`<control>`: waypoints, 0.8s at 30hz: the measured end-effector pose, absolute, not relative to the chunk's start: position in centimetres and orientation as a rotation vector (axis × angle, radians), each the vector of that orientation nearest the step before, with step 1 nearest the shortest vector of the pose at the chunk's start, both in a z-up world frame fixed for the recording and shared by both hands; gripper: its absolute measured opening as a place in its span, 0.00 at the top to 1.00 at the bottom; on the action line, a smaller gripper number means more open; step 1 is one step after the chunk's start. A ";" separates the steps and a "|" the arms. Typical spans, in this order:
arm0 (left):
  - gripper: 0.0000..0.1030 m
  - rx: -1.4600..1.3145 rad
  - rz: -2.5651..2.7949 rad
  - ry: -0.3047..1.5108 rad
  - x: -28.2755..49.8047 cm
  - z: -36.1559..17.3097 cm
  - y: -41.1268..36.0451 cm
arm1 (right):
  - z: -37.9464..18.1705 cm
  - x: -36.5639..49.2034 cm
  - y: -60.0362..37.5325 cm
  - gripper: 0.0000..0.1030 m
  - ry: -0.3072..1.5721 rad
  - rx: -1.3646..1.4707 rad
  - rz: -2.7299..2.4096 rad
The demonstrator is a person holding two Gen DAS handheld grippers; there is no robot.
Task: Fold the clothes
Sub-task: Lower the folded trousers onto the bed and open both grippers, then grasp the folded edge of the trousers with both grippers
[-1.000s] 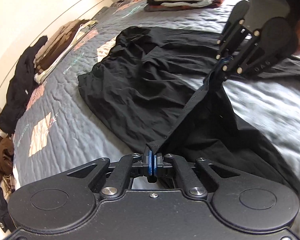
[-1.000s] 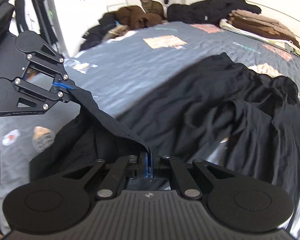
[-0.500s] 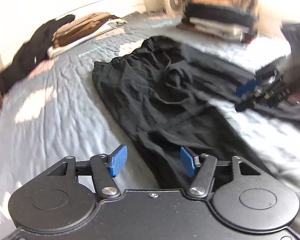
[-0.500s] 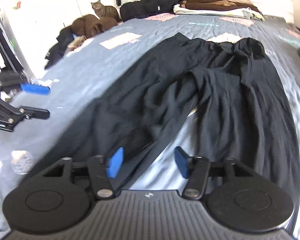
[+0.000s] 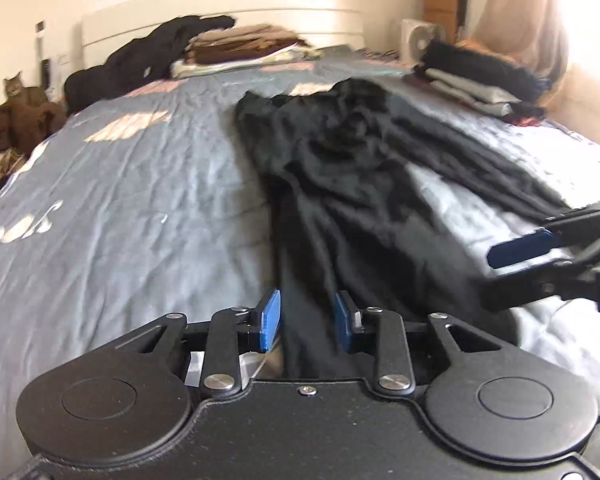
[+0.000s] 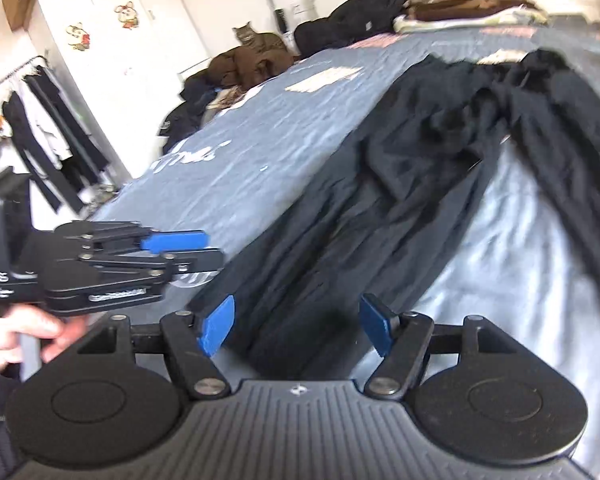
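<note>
The black trousers [image 5: 364, 184] lay lengthwise on the grey bed [image 5: 140, 208], legs spread apart, no longer lifted by a taut edge as a second earlier. Both had let go: the left hand-held gripper [image 5: 307, 322] stood narrowly parted, the right hand-held gripper [image 6: 296, 326] wide. The trousers looked laid out ready for folding.

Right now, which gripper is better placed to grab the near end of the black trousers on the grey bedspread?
Left, probably: the left gripper is open with the black trousers' near leg between its fingers; the open right gripper straddles it more widely.
</note>
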State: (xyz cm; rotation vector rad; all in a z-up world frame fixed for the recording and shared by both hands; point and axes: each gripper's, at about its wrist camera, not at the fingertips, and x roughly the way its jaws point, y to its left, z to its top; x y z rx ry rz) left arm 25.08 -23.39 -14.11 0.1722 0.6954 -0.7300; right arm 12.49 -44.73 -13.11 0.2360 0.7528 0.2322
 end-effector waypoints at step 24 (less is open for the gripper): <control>0.98 0.189 -0.786 0.806 24.7 -16.6 -22.2 | -15.6 11.9 -43.6 0.88 0.865 0.274 0.254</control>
